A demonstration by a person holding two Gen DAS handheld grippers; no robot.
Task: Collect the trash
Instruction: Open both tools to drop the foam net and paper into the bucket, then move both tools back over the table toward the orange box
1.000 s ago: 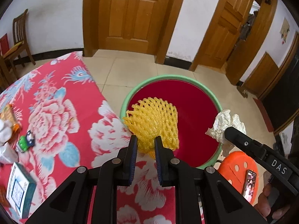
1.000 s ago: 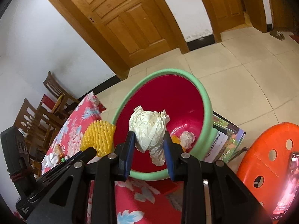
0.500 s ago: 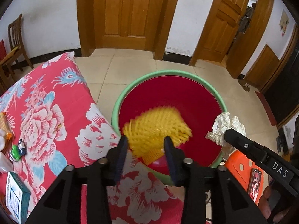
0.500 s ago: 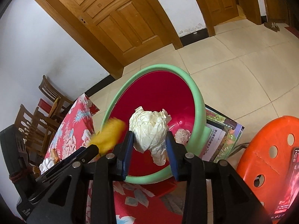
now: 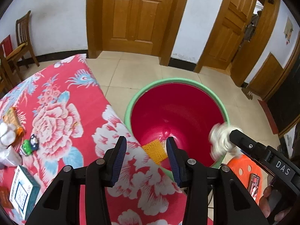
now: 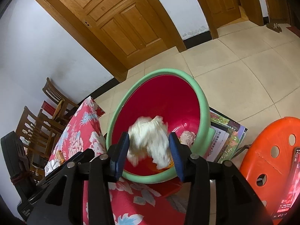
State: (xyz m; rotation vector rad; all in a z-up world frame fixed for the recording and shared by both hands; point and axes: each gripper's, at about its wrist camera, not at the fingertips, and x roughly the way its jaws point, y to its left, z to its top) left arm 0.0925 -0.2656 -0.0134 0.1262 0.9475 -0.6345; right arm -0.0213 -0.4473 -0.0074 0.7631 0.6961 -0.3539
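Right wrist view: a white crumpled paper ball (image 6: 148,140), blurry, sits between the right gripper (image 6: 149,153) jaws, which are opening, over the red bucket (image 6: 203,101). Left gripper (image 5: 146,155) jaws are released, yellow foam net (image 5: 154,151) lying beyond them.

Both fisheye views are bright and evenly lit by soft daylight, with no harsh shadows. Straight lines bow strongly: the wooden door (image 5: 135,16) frames curve toward the edges, and the corners of each frame fall into black vignette. The red inside of the bin (image 5: 178,112) shows a small glossy highlight near its bottom. Most of the scene is sharp, but the white paper wad (image 6: 150,140) is smeared by motion blur in both views.
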